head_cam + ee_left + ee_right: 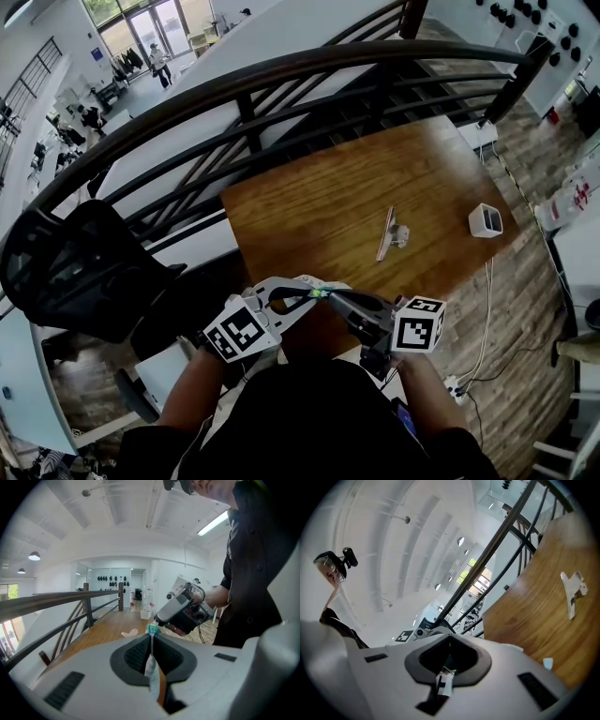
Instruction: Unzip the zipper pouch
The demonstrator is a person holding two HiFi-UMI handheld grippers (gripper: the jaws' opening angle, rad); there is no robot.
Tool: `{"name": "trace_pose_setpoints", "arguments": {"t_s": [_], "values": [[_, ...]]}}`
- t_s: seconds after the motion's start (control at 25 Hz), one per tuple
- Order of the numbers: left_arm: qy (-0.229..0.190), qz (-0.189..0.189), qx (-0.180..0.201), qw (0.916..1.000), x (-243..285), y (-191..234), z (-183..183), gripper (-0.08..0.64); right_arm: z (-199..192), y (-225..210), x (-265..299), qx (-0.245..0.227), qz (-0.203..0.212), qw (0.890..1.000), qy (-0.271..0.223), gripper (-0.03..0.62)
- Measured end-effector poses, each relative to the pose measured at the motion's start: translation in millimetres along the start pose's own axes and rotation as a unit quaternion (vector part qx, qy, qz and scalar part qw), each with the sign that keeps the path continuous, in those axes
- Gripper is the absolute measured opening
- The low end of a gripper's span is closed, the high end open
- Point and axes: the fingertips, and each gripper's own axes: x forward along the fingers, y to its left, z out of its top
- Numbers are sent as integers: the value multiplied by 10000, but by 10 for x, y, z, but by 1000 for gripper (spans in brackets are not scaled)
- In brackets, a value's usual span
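The zipper pouch shows only as a thin pale strip with a teal end, held in the air over the table's near edge; in the head view it is a small teal speck between the two grippers. My left gripper is shut on the pouch's edge. My right gripper meets it tip to tip and is shut on a small pale zipper pull. Most of the pouch is hidden by the jaws.
The wooden table carries a white clip-like stand and a small white box. A dark railing runs behind it. A black chair stands at left. Cables trail on the floor at right.
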Motion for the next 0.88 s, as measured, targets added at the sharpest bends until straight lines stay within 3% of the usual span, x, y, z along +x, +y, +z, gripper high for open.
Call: {"name": "trace_pose_setpoints", "arguments": {"t_s": [0.28, 0.36, 0.52, 0.88], "values": [[118, 39, 133, 9998, 7, -19, -33, 20, -36, -153, -68, -201, -374, 9990, 110, 2], [19, 26, 10, 10000, -27, -3, -3, 18, -14, -242, -156, -259, -530, 9982, 92, 0], [-123, -73, -173, 9997, -52, -12, 38, 18, 1, -224, -223, -309, -463, 9984, 90, 0], [7, 14, -27, 10000, -42, -21, -1, 18, -7, -360, -267, -545, -886, 9945, 123, 1]]}}
